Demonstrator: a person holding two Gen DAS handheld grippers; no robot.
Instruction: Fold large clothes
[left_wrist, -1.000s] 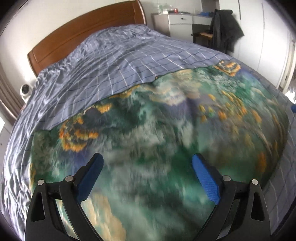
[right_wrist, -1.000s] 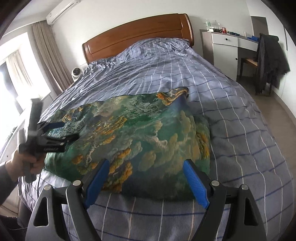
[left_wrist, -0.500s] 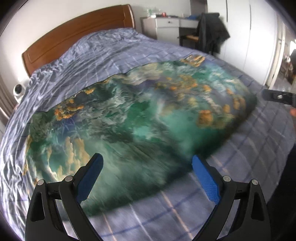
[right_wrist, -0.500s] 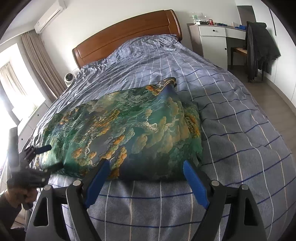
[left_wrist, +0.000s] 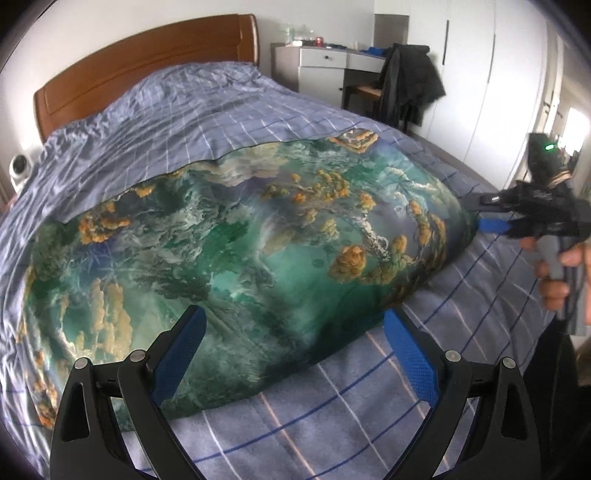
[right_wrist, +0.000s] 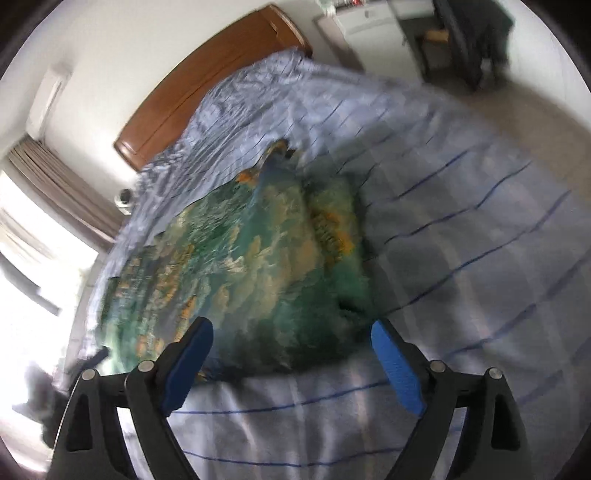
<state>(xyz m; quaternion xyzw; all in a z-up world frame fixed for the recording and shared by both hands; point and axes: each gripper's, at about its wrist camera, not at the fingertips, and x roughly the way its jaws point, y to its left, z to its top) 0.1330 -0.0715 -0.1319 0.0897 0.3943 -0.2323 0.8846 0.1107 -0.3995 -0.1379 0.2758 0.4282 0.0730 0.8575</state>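
- Fabric first: a large, glossy green-and-teal printed cloth with orange and cream cloud-like patches (left_wrist: 236, 243) lies spread across the blue-grey checked bed cover (left_wrist: 332, 413), its long axis running side to side across the bed, with the wooden headboard (left_wrist: 147, 66) far behind.
- On the left, the left gripper (left_wrist: 291, 354) hangs just off the cloth's near edge, jaws spread wide and holding nothing.
- On the right, the right gripper (right_wrist: 291, 360), blurred in its own view, also has its jaws released; in the left view it sits just beside the cloth's right end.
- Each gripper seems about equally near its own end, so I would guess both near corners get pinched next and carried toward the headboard.
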